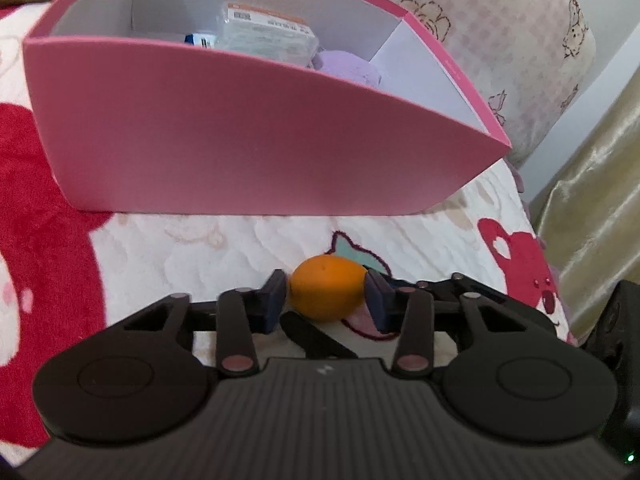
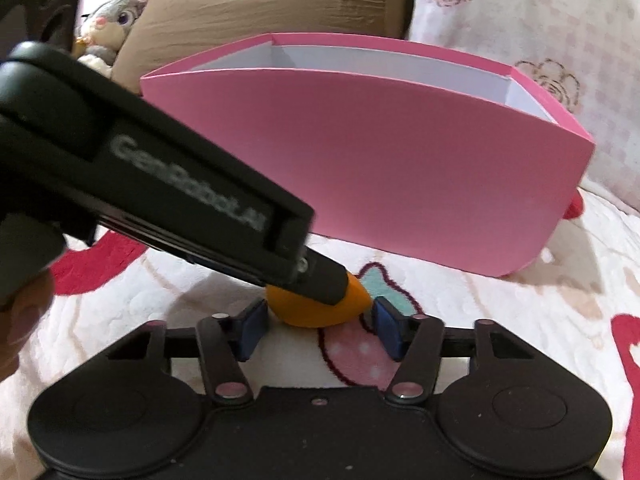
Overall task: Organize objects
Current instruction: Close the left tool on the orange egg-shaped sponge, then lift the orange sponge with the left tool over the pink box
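Left claw [image 1: 326, 296] was clamped on the orange [image 1: 326, 294], pads touching both sides, just in front of the pink box [image 1: 248, 136] on the bed blanket [image 1: 224, 244]. Right claw [image 2: 318, 328] stood open, near the orange [image 2: 316, 312] but not gripping. A strip of bare blanket separated orange from box wall.

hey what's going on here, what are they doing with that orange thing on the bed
A person is tidying things into a pink box that sits on a patterned blanket. The left gripper has its fingers against both sides of a small orange, which looks gripped on the blanket just in front of the box. The right gripper is open and close by, not touching the orange. The box already holds a clear packet and something purple.
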Demonstrator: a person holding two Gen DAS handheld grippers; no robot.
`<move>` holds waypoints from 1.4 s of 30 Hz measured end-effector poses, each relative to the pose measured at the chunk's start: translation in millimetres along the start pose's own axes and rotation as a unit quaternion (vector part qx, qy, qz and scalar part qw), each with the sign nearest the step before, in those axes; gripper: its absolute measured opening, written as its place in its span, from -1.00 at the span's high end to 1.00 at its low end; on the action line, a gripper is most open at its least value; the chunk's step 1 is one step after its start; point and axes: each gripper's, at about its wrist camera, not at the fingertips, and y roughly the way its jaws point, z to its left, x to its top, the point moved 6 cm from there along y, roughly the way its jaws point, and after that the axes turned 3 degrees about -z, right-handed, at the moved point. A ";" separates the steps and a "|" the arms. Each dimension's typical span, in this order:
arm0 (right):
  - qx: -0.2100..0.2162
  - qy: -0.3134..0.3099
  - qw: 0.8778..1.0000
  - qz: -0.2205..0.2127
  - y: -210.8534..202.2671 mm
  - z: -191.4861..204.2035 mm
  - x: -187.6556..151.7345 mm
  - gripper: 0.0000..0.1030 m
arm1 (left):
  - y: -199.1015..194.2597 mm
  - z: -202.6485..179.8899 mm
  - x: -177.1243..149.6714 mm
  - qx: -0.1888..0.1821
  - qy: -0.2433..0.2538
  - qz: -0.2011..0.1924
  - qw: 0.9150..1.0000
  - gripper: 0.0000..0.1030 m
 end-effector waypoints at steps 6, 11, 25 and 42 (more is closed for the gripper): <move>-0.007 -0.019 1.000 -0.004 -8.5 5.2 1.5 -0.04 | -9.6 -6.3 -4.0 0.002 0.024 -0.001 1.000 0.28; -0.007 -0.012 1.000 0.008 -18.7 9.8 4.2 -0.04 | -20.9 -12.2 -7.0 0.011 0.030 0.011 0.999 0.28; 0.014 -0.033 0.998 0.051 -58.4 32.2 4.5 -0.07 | -57.9 -26.2 -22.0 0.018 0.041 0.079 0.996 0.28; 0.027 0.005 0.995 0.096 -124.8 52.2 37.6 -0.07 | -126.8 -65.5 -24.4 0.008 0.062 0.103 0.993 0.27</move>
